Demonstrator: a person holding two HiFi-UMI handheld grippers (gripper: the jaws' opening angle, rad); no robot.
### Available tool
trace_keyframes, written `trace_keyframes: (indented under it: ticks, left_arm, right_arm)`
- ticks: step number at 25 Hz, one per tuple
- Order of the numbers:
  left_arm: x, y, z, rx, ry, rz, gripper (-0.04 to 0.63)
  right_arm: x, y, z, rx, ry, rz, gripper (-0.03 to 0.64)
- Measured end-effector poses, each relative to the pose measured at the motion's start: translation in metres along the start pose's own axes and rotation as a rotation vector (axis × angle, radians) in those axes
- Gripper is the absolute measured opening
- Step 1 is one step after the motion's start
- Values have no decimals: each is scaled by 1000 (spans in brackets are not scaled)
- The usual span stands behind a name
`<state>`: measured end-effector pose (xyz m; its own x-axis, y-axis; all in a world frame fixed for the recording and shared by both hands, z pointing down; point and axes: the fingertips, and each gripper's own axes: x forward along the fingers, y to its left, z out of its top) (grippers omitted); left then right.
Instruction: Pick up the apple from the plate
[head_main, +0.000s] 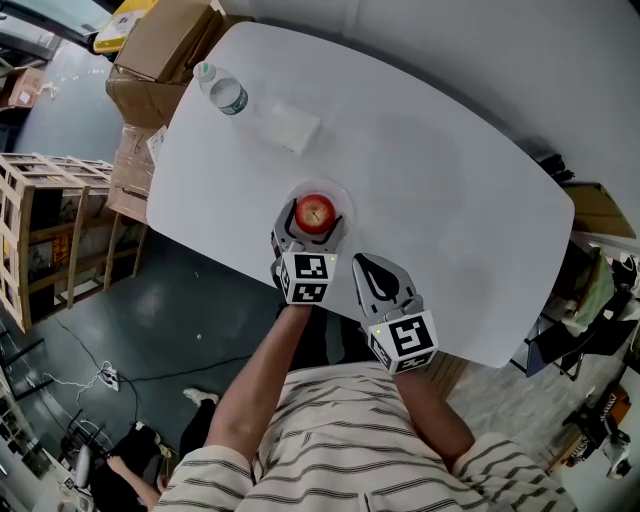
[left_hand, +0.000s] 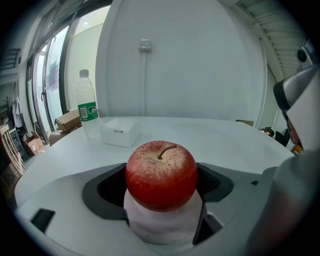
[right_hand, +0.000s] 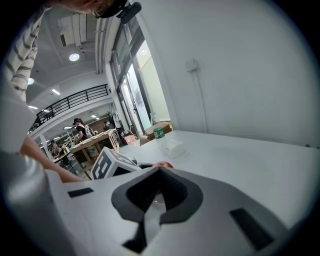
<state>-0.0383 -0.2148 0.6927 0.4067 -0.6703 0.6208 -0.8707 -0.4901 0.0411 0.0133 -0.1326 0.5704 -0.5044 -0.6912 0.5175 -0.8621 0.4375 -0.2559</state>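
Red apple (left_hand: 161, 175) (upright) clamped between left fingers (left_hand: 107, 192).

Left claw (head_main: 312, 220) around the apple (head_main: 316, 211) on its plate (head_main: 338, 191) — right claw (head_main: 368, 266) just beside

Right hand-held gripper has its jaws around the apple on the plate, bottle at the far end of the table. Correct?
Wrong side: the left hand-held gripper has its jaws around the apple on the plate, per the left gripper view. The bottle is as stated.
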Motion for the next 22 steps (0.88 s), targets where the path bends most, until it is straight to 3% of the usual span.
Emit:
trace_keyframes:
  ticks: [11,22]
  left_arm:
    - [-15,1,8,-20,-25,20,405]
    - [-40,3,27,-26,-58,55,405]
  right_arm:
    - [-8,3,6,-3,-16,14,9]
    - [-18,6,38,-15,-86,37,9]
